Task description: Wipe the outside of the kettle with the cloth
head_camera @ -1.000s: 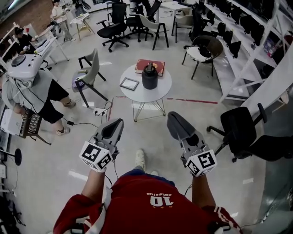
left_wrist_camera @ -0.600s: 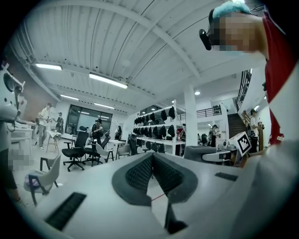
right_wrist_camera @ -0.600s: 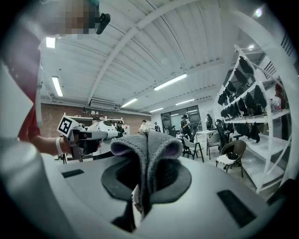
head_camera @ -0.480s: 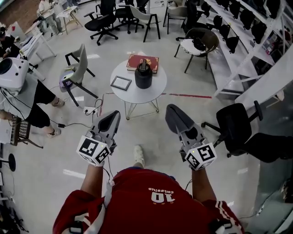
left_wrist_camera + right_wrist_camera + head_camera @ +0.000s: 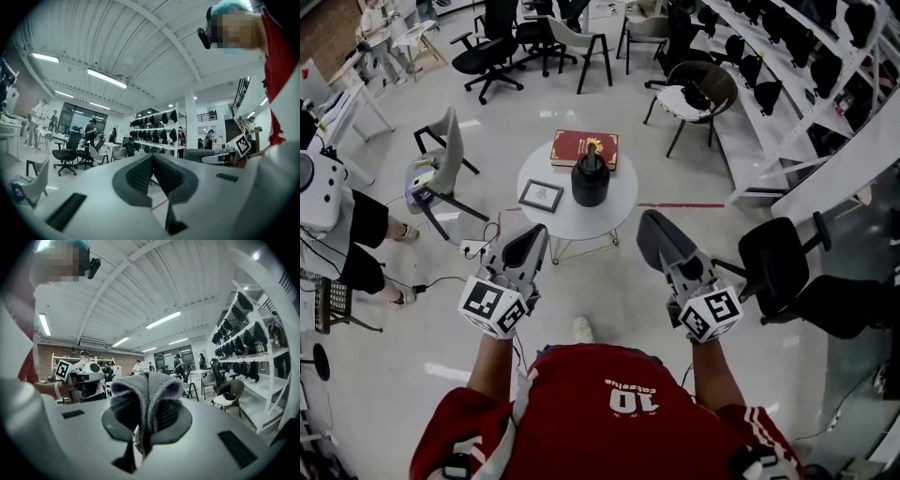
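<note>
Left tongs (image 5: pixel 528 246) clenched, empty; right tongs (image 5: pixel 652 231) clamped on grey cloth (image 5: pixel 150 390). Black kettle (image 5: pixel 590 180) stands on round white counter (image 5: pixel 617 204), well apart from both. Red shirt (image 5: pixel 581 422) reads "10".

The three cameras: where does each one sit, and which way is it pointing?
Head view: on the person's head, facing steeply down at the kettle on the round table; their red shirt shows.
Left gripper view: on the left gripper, facing up along its shut fingers; a red sleeve shows.
Right gripper view: on the right gripper, along fingers shut on the cloth.
Both gripper views share the ceiling and shelves.
</note>
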